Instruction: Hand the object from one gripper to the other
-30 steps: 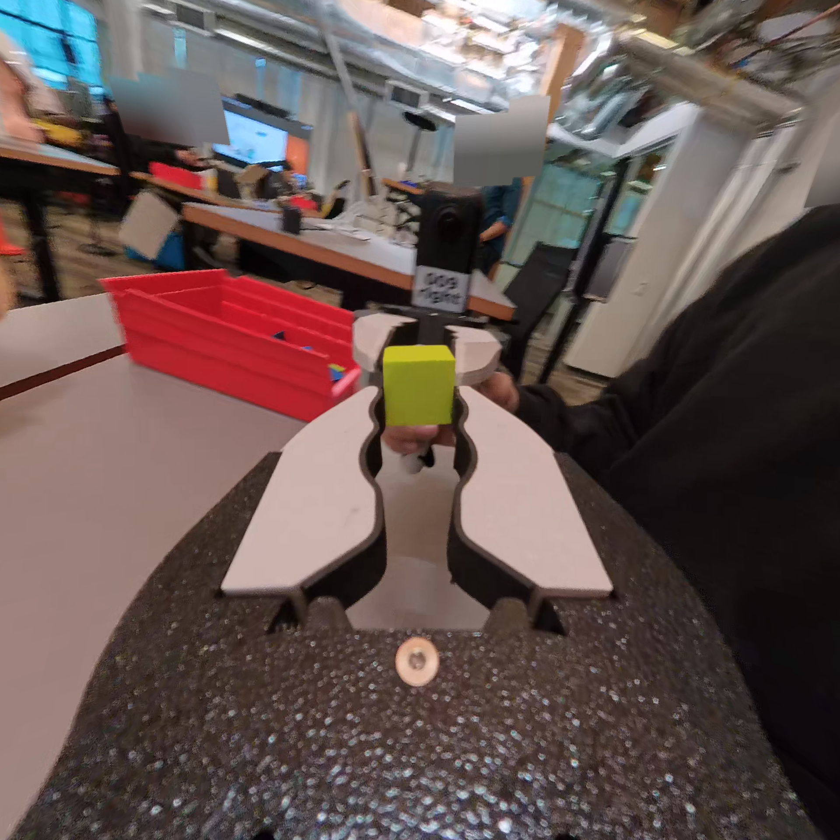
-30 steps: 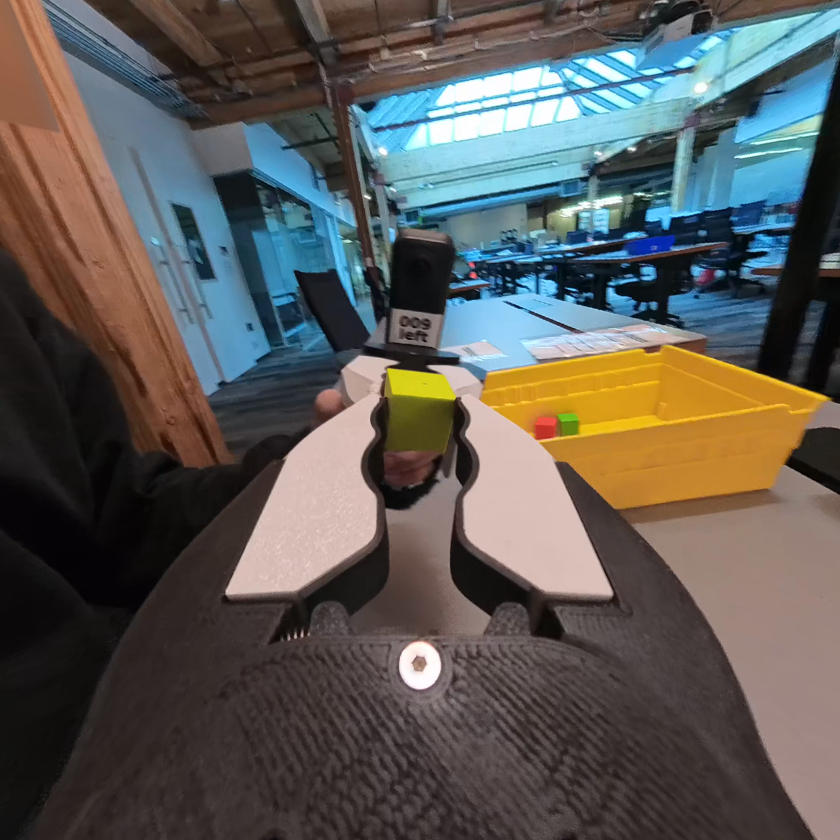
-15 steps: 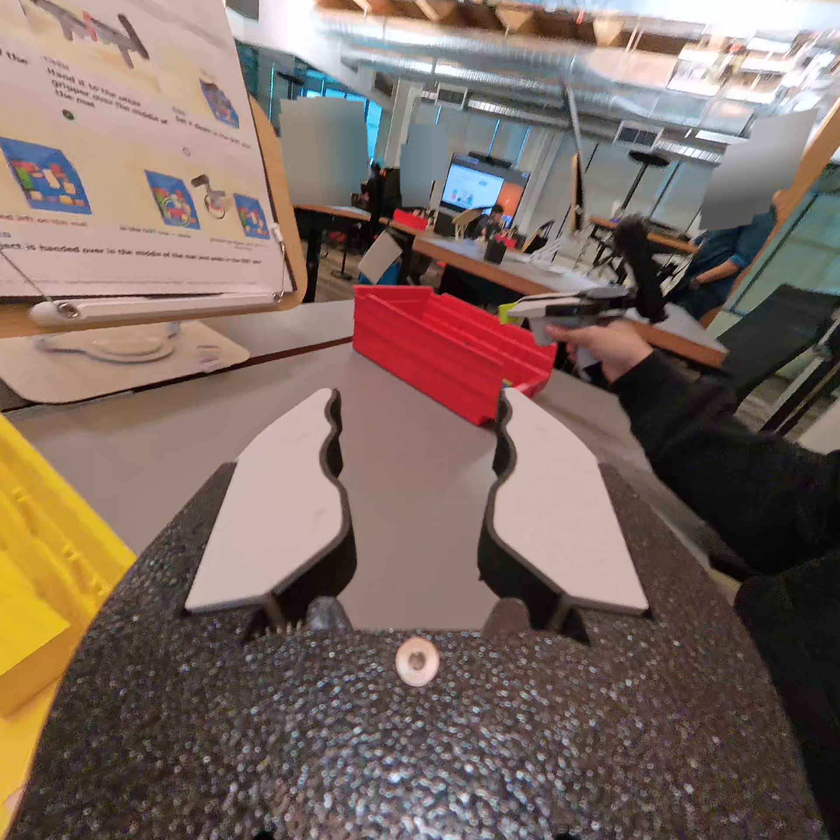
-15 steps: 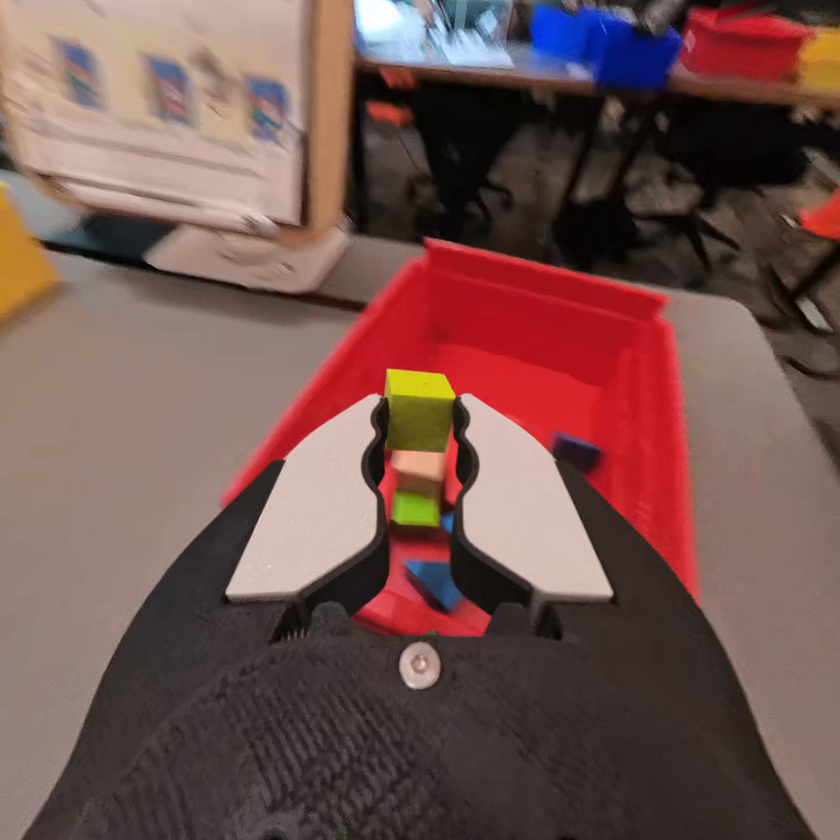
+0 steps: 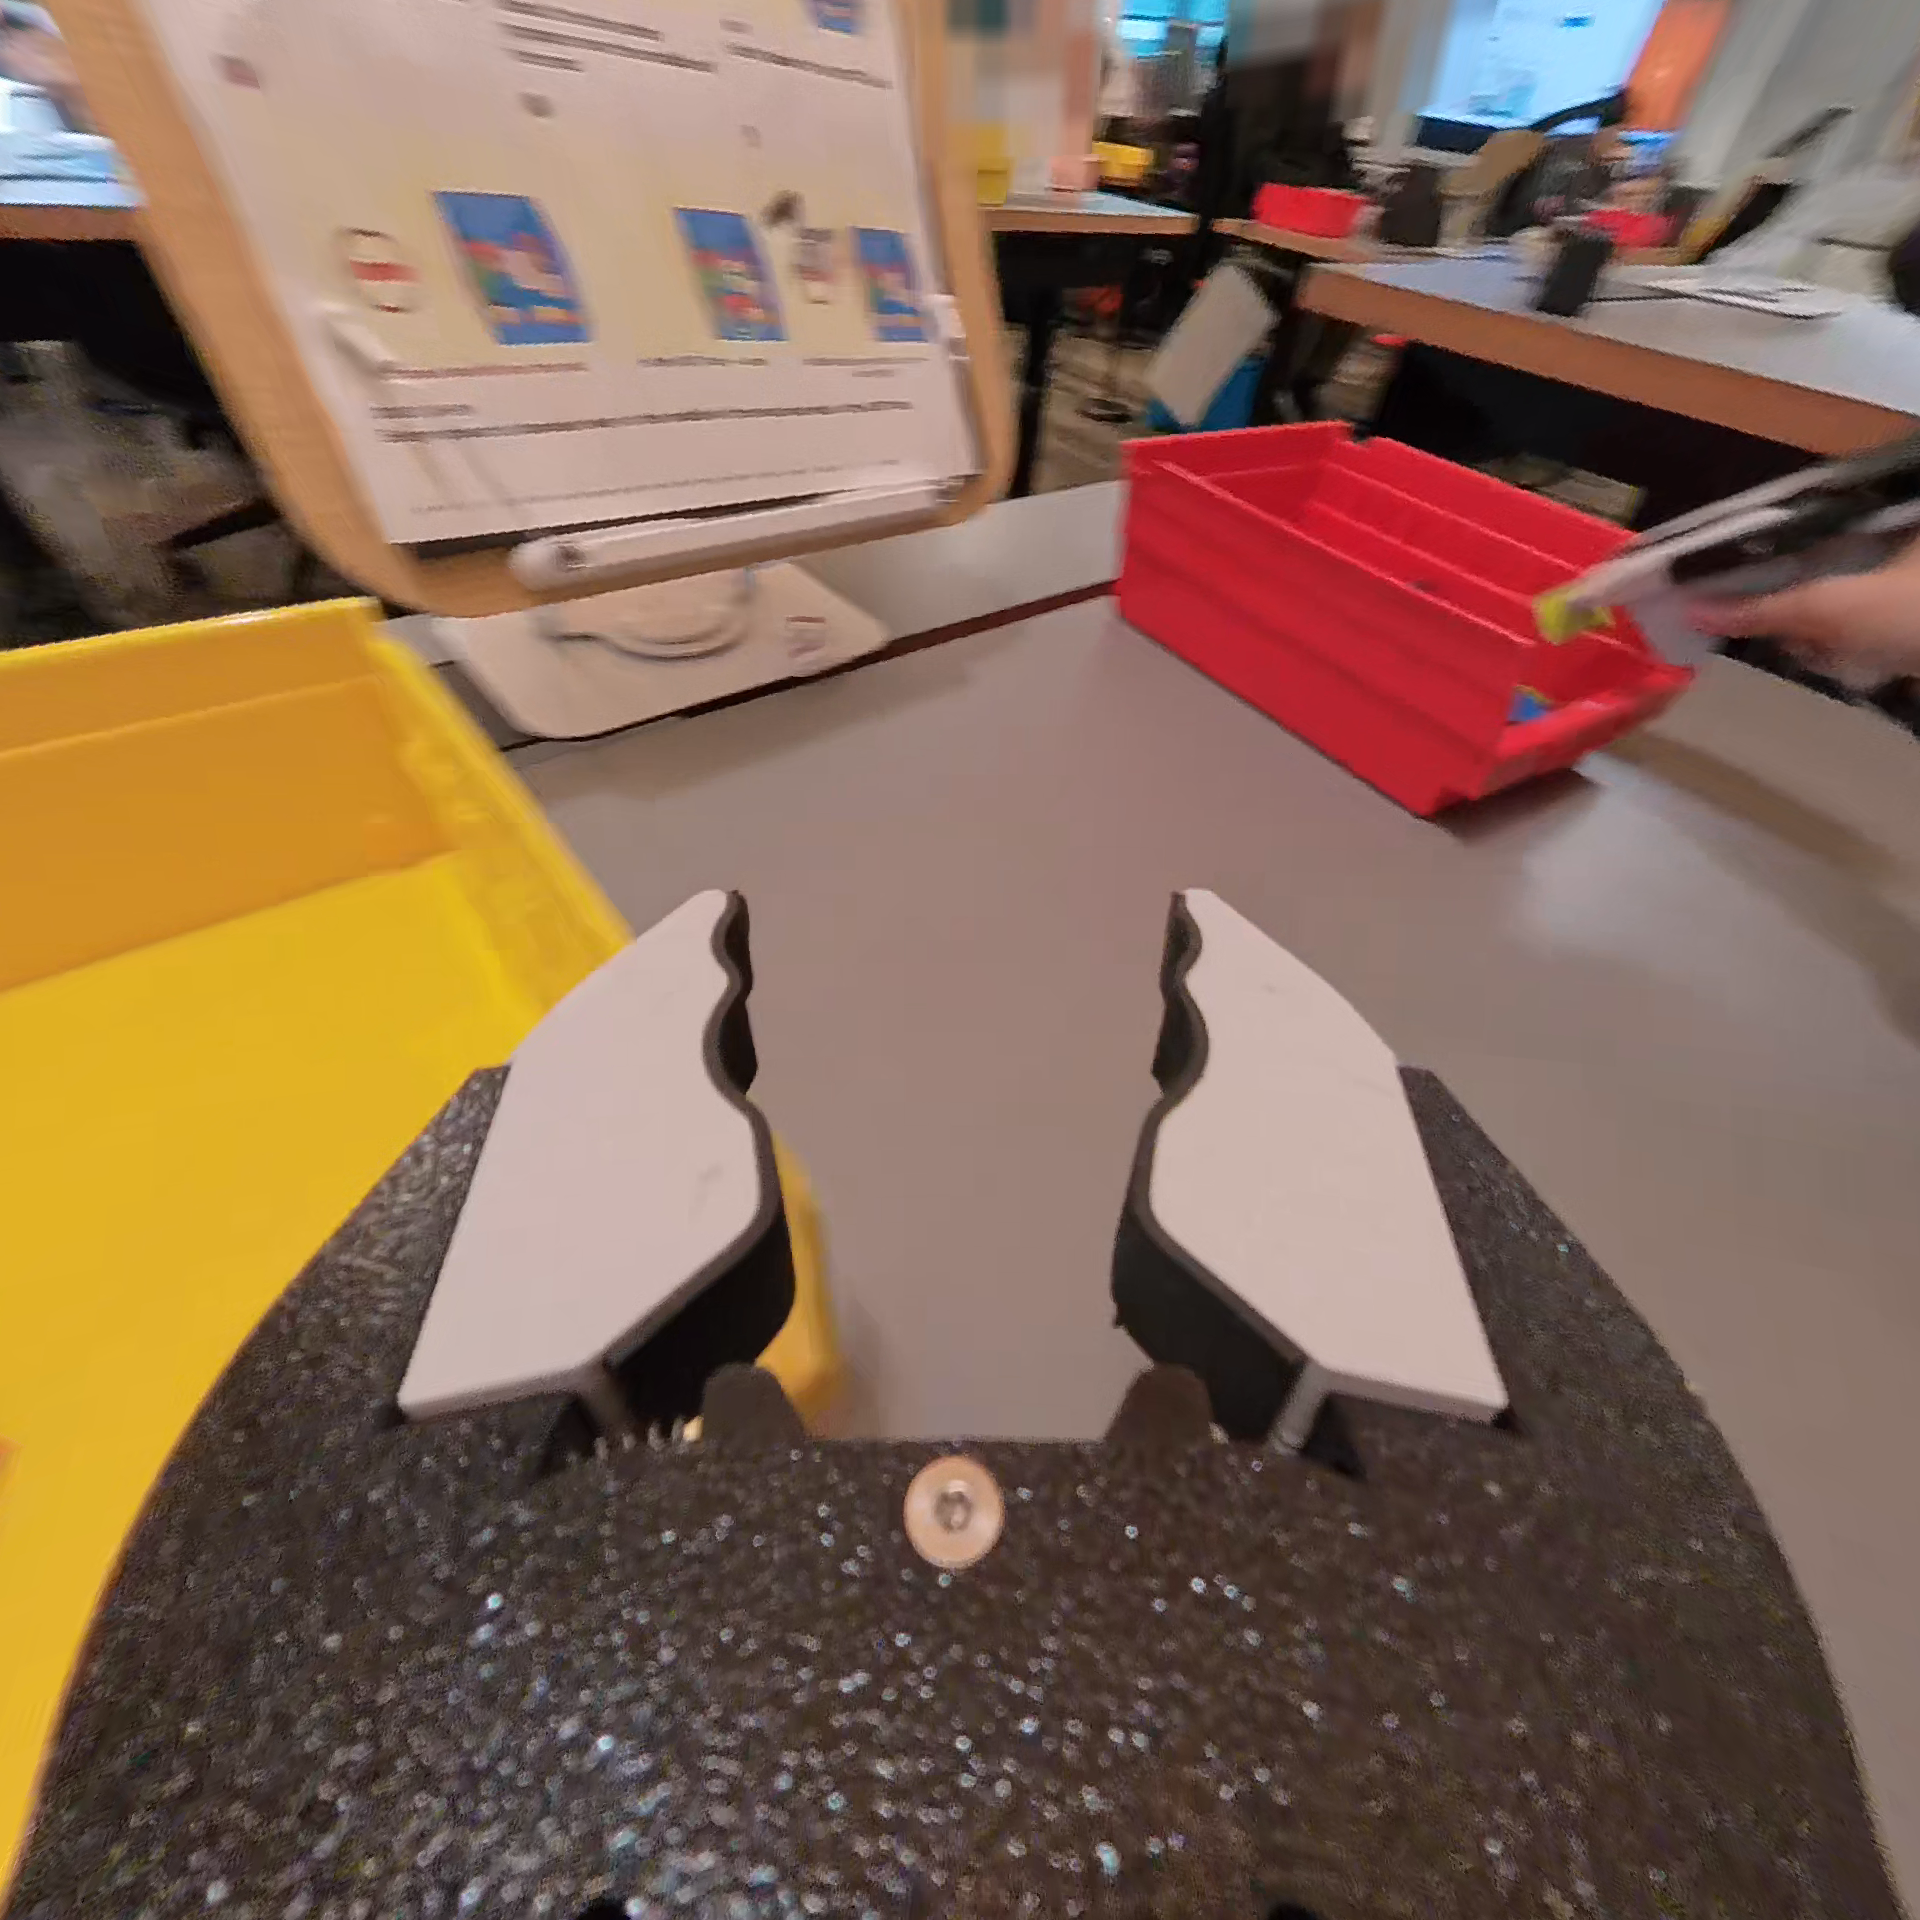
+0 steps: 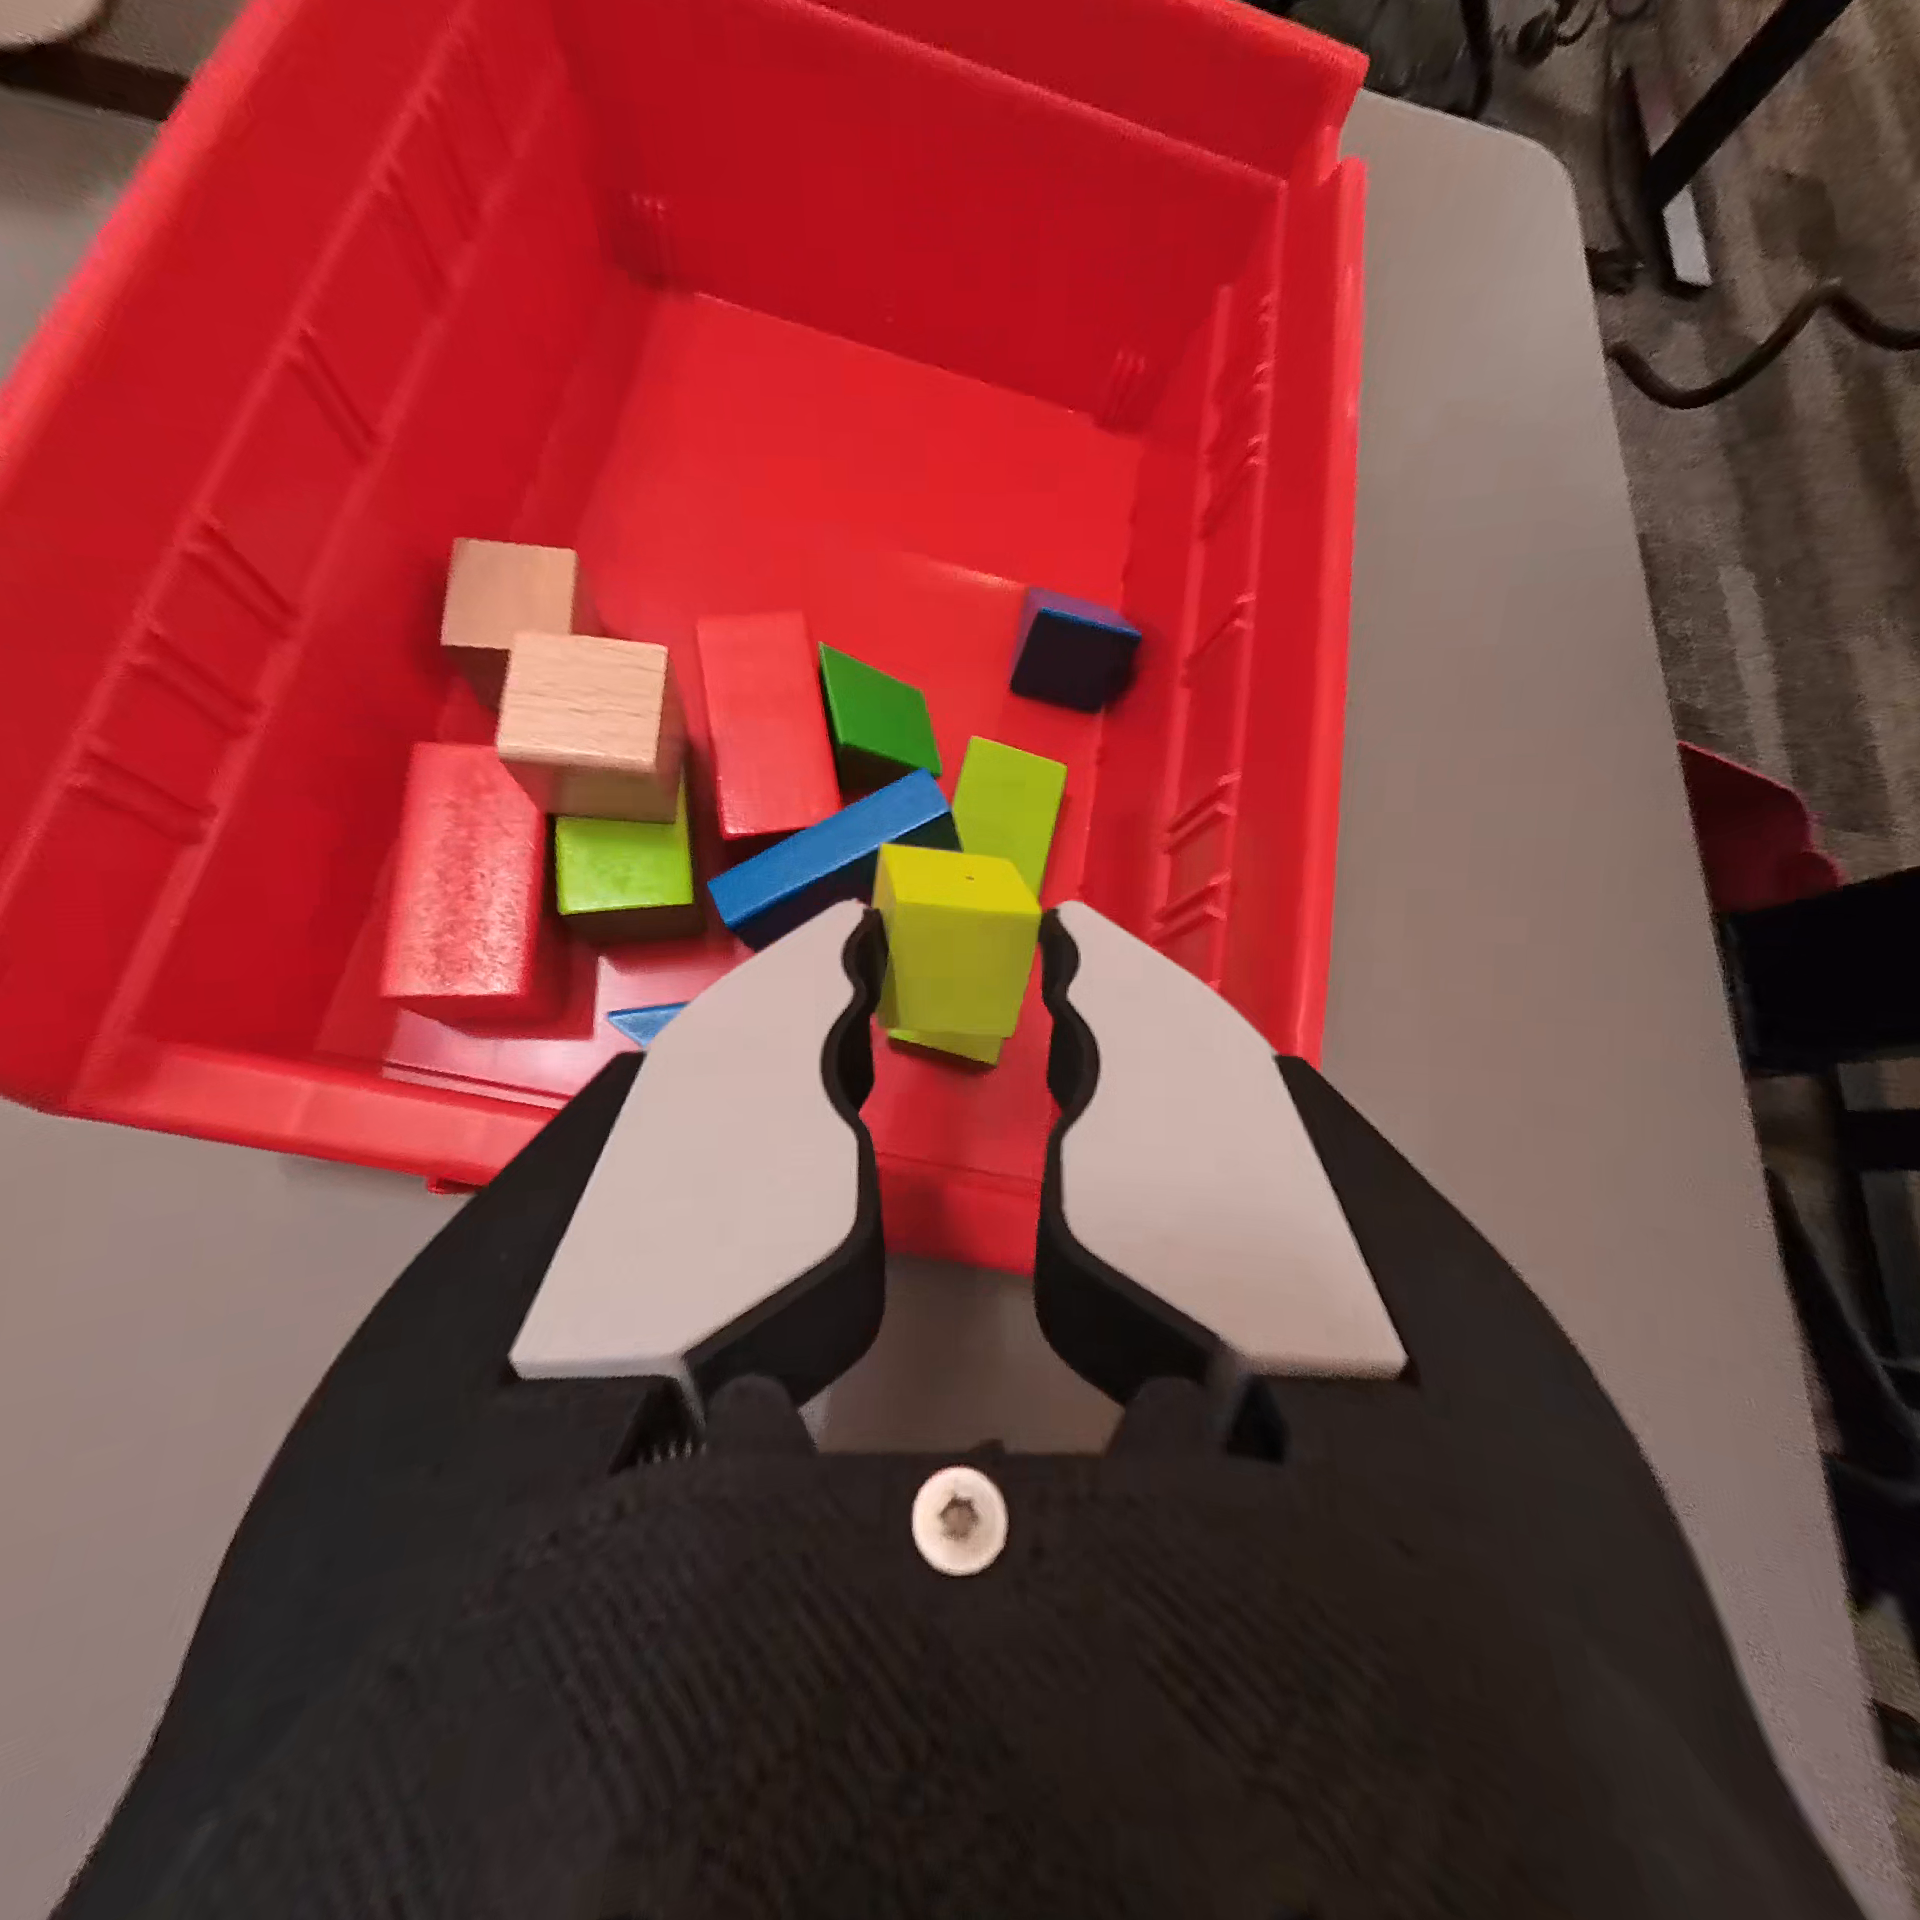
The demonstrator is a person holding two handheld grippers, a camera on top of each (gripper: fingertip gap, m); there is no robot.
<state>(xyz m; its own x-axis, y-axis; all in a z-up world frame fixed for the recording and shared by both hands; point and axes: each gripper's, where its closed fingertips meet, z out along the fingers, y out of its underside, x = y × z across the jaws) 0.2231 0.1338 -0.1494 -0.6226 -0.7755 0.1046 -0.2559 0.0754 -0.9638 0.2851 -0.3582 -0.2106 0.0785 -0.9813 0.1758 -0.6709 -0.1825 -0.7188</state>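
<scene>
My right gripper is shut on a lime-yellow block, which sits between its fingertips. It holds the block above the near right part of the red bin and points down into it. In the left wrist view the right gripper shows at the far right over the red bin, with the block at its tip. My left gripper is open and empty. It is over the grey table, beside the yellow bin.
Several loose blocks lie in the red bin: wooden, red, green, blue and dark blue. A wooden board with an instruction sheet stands behind the table. The table's right edge is close to the red bin. About 50 cm separates my left fingertips from my right.
A second ago both grippers held the block between them. The left gripper let go, opened wide and swung left toward the yellow bin. The right gripper carried the block over the red bin.
</scene>
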